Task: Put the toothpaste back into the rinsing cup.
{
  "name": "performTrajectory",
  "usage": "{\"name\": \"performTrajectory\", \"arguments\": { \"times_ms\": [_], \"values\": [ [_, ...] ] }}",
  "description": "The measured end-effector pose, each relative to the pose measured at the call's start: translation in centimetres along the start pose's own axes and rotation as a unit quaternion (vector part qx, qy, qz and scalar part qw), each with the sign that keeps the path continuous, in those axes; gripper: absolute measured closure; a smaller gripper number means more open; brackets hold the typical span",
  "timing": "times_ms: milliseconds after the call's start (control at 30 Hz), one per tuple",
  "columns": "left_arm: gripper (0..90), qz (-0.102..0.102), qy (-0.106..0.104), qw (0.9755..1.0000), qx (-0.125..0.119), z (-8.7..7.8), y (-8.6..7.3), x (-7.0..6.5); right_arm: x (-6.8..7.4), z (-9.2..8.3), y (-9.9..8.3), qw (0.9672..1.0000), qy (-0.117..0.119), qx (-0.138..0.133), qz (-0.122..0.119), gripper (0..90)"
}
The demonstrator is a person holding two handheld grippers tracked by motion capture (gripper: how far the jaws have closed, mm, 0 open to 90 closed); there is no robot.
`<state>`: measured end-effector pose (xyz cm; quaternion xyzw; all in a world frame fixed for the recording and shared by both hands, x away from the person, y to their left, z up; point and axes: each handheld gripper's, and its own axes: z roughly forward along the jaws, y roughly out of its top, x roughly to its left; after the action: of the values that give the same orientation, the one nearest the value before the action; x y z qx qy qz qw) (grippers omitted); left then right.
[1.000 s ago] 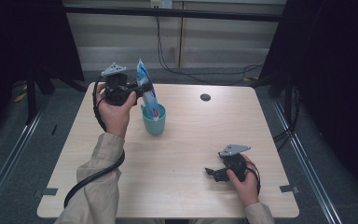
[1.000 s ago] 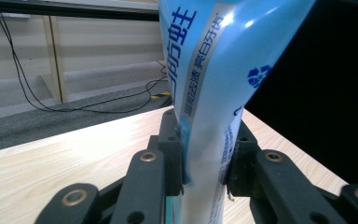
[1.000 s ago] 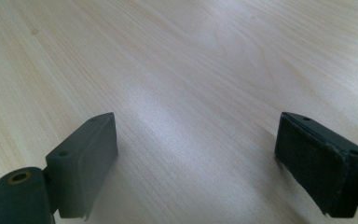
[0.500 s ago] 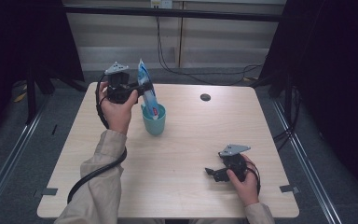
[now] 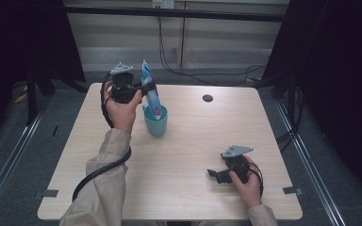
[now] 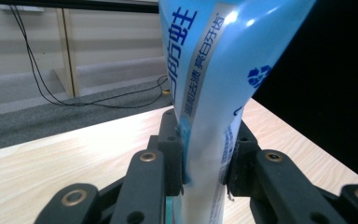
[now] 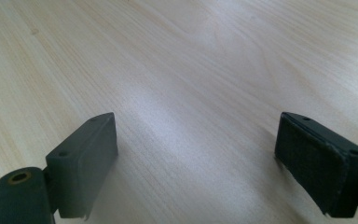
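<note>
A light wooden table [image 5: 184, 155] seen from above, with a person's two forearms reaching in from the near edge. On the left, the person's left hand [image 5: 120, 112] is raised over the far left part of the table and holds the left gripper [image 5: 143, 92], which points to the right. Its jaws are clamped on a blue and white toothpaste tube [image 5: 151, 94]. The tube stands nearly upright, leaning a little, with its lower end inside a teal cup [image 5: 156, 123] that stands on the table just right of the hand. In the left gripper view, the toothpaste tube [image 6: 214, 102] rises between the two black jaws, both pads pressed against its sides, blue print running along it. A black cable [image 5: 99, 172] trails from this gripper back along the beige sleeve [image 5: 103, 188].

Farther right, near the far edge, a small dark round disc [image 5: 207, 98] lies on the tabletop, well apart from the cup. At the near right, the right hand [image 5: 247, 181] rests on the table holding the right gripper [image 5: 213, 174], pointing left. In the right gripper view, the jaws of the right gripper [image 7: 196, 163] stand wide apart, with bare wood between them.
</note>
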<state>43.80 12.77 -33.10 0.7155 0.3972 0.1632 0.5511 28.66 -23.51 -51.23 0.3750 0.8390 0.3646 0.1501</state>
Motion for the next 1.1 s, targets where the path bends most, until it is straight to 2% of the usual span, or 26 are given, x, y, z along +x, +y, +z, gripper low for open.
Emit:
{"name": "performTrajectory", "arguments": {
  "times_ms": [133, 333, 600, 1000, 1100],
  "values": [
    [72.7, -0.004, 0.002, 1.0, -0.003, 0.2, 0.0, 0.3, 0.0, 0.0, 0.0, 1.0, 0.0, 0.0, 0.0, 12.5],
    [72.6, 0.001, 0.004, 1.0, -0.002, 0.7, 0.0, 0.6, 0.0, 0.0, 0.0, 1.0, 0.001, 0.001, 0.001, 12.6],
    [72.5, -0.001, 0.008, 1.0, 0.006, 1.6, -0.9, 0.9, 0.0, 0.0, 0.0, 1.0, 0.001, 0.001, 0.0, 12.6],
    [72.3, 0.009, 0.015, 0.9998, 0.012, 2.7, -1.8, 0.8, 0.0, 0.0, 0.0, 1.0, 0.001, 0.001, -0.001, 12.6],
    [72.2, 0.002, 0.017, 0.9998, 0.012, 2.9, -2.1, 1.0, 0.0, 0.0, 0.0, 1.0, 0.002, 0.001, -0.001, 12.6]
  ]
}}
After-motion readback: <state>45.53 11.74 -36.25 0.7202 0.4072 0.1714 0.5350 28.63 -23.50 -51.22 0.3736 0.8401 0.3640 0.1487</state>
